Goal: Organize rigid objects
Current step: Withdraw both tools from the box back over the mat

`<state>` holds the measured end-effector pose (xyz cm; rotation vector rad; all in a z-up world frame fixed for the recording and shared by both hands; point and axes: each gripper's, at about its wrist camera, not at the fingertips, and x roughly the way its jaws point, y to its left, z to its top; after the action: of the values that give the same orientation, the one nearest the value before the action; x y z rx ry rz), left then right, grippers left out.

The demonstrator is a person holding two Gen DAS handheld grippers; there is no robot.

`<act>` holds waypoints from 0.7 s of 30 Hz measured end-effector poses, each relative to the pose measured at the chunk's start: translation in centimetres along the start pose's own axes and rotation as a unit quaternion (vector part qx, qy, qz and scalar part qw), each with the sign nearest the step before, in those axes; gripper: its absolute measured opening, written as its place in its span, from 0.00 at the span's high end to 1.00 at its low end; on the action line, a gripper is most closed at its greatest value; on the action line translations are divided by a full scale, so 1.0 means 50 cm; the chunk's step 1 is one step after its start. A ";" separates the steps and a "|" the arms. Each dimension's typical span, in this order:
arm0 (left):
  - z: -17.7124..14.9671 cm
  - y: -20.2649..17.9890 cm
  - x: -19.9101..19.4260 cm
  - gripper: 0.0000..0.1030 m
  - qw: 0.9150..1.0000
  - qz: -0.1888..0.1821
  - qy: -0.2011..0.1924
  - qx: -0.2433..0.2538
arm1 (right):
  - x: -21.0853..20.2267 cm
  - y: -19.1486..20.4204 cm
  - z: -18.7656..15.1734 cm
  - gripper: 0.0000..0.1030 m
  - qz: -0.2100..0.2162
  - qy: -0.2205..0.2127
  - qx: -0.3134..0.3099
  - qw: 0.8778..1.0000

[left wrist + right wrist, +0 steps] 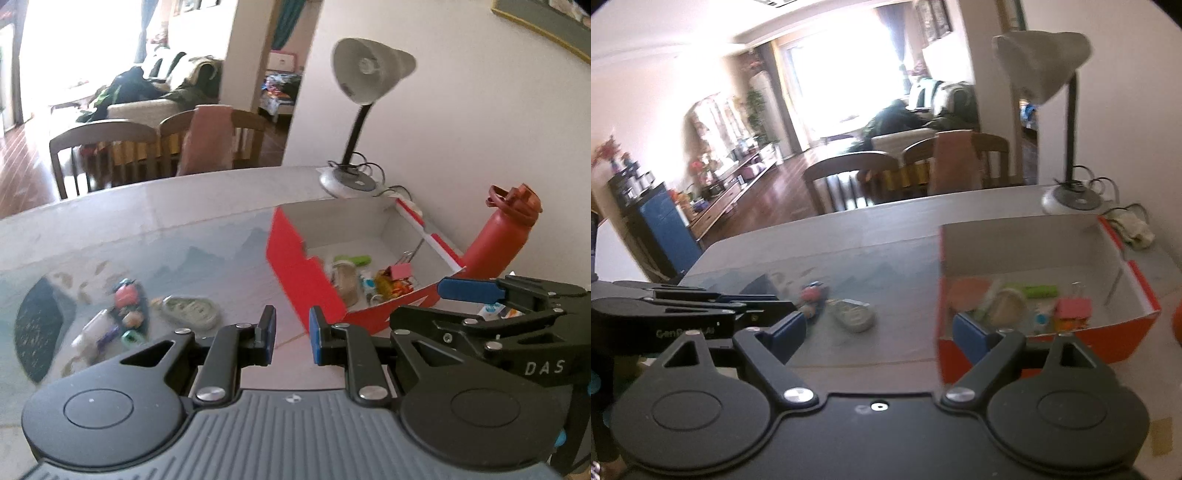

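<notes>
A red cardboard box (295, 266) with a white inside stands on the table and holds several small items, among them a pink binder clip (400, 271) and a green item (354, 261). It also shows in the right wrist view (1126, 325). Left of the box lie a grey-green oval item (190, 310) and a cluster of small toys (122, 314); both show in the right wrist view, the oval item (853, 314) and the toys (812, 295). My left gripper (291, 336) is open and empty above the table. My right gripper (879, 332) is wide open and empty, close to the box's near wall.
A grey desk lamp (365, 110) stands behind the box by the wall. A red water bottle (498, 236) stands right of the box. Wooden chairs (107, 155) line the table's far edge. A patterned mat (221, 254) covers the table.
</notes>
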<state>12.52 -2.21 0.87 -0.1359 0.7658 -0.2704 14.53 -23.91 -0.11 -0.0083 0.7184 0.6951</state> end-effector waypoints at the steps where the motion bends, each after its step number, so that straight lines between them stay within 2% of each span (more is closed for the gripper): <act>1: -0.009 0.012 -0.008 0.83 1.000 0.002 -0.002 -0.005 | 0.004 0.010 -0.002 0.15 0.002 0.002 -0.005 1.000; 7: -0.051 0.073 -0.040 0.81 0.999 0.025 -0.002 -0.027 | 0.027 0.063 -0.014 0.11 0.025 0.012 -0.018 0.999; 9: -0.065 0.095 -0.048 0.69 0.999 0.027 -0.005 -0.036 | 0.036 0.077 -0.017 0.10 0.035 0.016 -0.019 0.999; 10: -0.073 0.106 -0.052 0.67 0.999 0.032 -0.006 -0.041 | 0.040 0.084 -0.019 0.10 0.038 0.019 -0.021 0.999; 12: -0.087 0.129 -0.060 0.43 0.998 0.038 -0.010 -0.052 | 0.051 0.095 -0.021 0.10 0.042 0.025 -0.026 0.998; 14: -0.099 0.150 -0.067 0.38 0.997 0.048 -0.014 -0.063 | 0.061 0.105 -0.022 0.10 0.046 0.030 -0.032 0.998; 17: -0.112 0.178 -0.069 0.38 0.996 0.056 -0.010 -0.075 | 0.073 0.121 -0.024 0.10 0.048 0.034 -0.048 0.997; 21: -0.128 0.213 -0.074 0.23 0.994 0.062 -0.012 -0.092 | 0.091 0.131 -0.020 0.08 0.048 0.038 -0.065 0.996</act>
<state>7.53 8.92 -3.57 -0.2630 0.7720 -0.0793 12.55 -16.42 -2.17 -0.1203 0.7487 0.8363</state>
